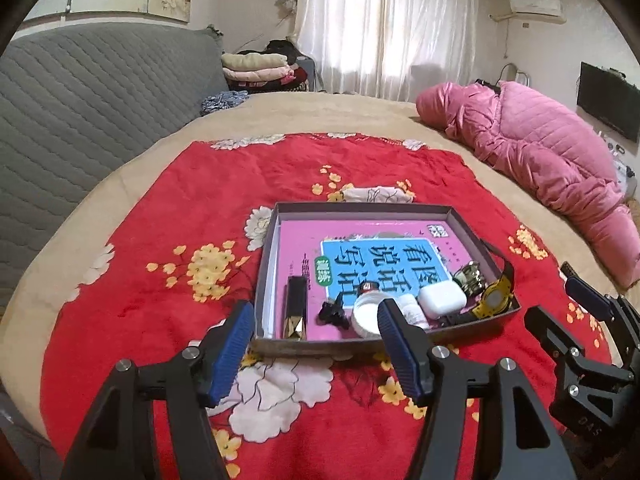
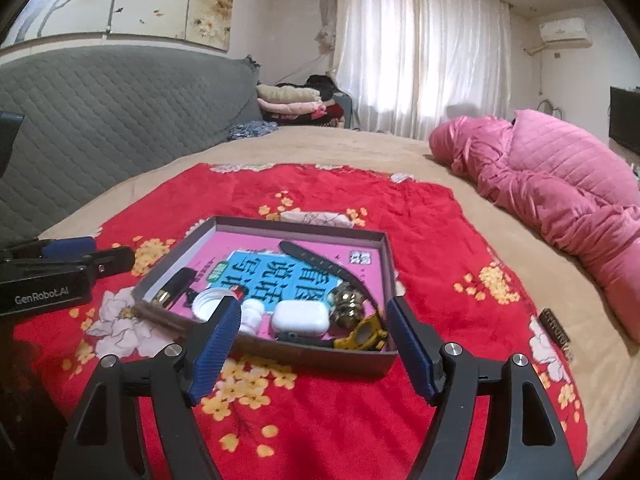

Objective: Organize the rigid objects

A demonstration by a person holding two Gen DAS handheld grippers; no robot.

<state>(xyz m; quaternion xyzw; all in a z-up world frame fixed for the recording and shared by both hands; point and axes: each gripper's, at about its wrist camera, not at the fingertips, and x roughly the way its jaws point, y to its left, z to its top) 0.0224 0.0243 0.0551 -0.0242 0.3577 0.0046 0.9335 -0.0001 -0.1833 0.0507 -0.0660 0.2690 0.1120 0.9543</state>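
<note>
Blue ribbed pads (image 1: 234, 354) of the left gripper (image 1: 316, 344) fill the bottom of its own view, spread wide with nothing between them, hanging just over the near wall of the shallow cardboard box (image 1: 276, 342). That box sits on a red floral blanket (image 1: 160, 208) and is lined by a pink book with a blue title panel (image 1: 372, 256). Along its near side lie the small things: a black and gold lipstick tube (image 1: 295, 308) at the left, a small black clip (image 1: 331, 312) next to it, a white round lid (image 1: 366, 314) partly hidden behind the right-hand pad, a white earbud case (image 1: 442, 300), a metallic watch (image 1: 472, 278) behind the case, and a yellow and black wristwatch (image 1: 494, 298) in the near right corner, its strap draped over the box wall.

From the right wrist view, the right gripper (image 2: 314, 344) is also spread wide and holds nothing; it sits low in front of the box (image 2: 280, 354), its pads bracketing the earbud case (image 2: 300, 318) and the yellow watch (image 2: 366, 334) from the near side without touching them. A dark, flat patterned item (image 2: 556, 332) lies on the blanket (image 2: 440, 240) well to the right of the box.

Beyond the blanket, a pink quilted jacket (image 1: 540, 152) lies on the tan bedspread (image 1: 320, 114); a grey padded headboard (image 1: 80, 100) stands to the left, and white curtains (image 1: 384, 24) hang behind.
</note>
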